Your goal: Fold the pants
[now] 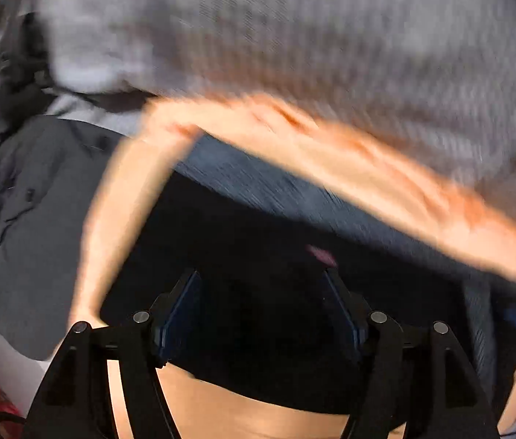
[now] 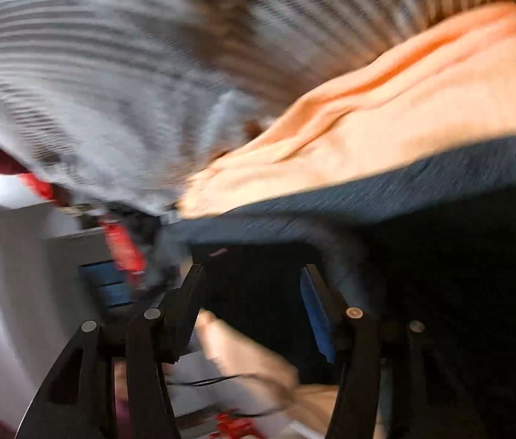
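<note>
1. While both cameras smear with motion, the biggest thing in view is the striped grey bedding [image 1: 331, 36], filling the far half of each view; it reads as the bed the work is being done on, though the blur hides its edges.
2. Next down in size, the pants [image 1: 258, 226]: dark navy, almost black in shadow, with a fine woven texture showing along the lit far edge. They lie just ahead of both sets of fingers, on top of a peach cloth [image 1: 349, 161] that runs as a band between them and the stripes. My guess is they have been laid flat there so a fold can be squared up.
3. Off to the left, a rumpled grey garment [image 1: 20, 219] sits apart, probably waiting its turn.
4. Now the left hand-held gripper [image 1: 261, 311]: fingers parted about halfway, pointing steeply down over the dark fabric, nothing pinched that I can see. The pads look clear of the cloth.
5. And the right hand-held gripper [image 2: 254, 303]: also roughly half open, angled shallower, blue pad [image 2: 316, 314] showing on the right finger, nothing between the fingers.
6. Smallest, red clutter [image 2: 122, 245] at the left, too blurred to name.
</note>
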The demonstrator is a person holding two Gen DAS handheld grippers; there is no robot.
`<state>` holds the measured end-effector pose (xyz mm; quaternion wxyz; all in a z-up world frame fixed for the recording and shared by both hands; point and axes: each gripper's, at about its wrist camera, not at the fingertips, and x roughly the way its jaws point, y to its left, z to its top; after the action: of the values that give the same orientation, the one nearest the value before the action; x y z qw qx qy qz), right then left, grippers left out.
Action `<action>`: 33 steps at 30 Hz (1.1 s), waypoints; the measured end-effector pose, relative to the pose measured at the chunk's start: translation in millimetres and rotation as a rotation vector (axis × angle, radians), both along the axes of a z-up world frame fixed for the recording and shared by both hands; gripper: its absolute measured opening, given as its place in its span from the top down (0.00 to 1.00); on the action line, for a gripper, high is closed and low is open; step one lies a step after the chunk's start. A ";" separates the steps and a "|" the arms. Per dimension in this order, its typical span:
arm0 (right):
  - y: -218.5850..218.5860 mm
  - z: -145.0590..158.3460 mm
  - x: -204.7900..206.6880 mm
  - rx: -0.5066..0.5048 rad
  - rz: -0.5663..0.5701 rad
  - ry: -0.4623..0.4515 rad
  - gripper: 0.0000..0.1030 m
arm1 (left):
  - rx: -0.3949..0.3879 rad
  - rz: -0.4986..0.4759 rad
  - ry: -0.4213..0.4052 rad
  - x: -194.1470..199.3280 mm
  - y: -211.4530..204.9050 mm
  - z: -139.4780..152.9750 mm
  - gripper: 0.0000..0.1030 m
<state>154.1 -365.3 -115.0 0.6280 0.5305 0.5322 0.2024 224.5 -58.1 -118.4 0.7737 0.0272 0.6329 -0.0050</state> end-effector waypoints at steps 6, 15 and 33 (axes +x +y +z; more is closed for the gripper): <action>20.1 -46.7 -33.9 -0.247 0.160 0.208 0.43 | 0.105 -0.121 0.032 -14.3 -50.1 -43.9 0.33; -50.8 37.4 -152.2 -0.459 -0.143 0.081 0.41 | -0.036 -0.389 0.066 -47.6 -73.8 6.4 0.33; -45.6 -15.3 -436.0 -0.514 -0.560 0.429 0.41 | -0.372 -0.710 0.357 -213.5 -234.6 -12.1 0.21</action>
<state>-281.9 -410.9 -130.4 0.6457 0.5107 0.5193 -0.2295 11.0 -292.7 -130.6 0.5943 0.1017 0.6965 -0.3891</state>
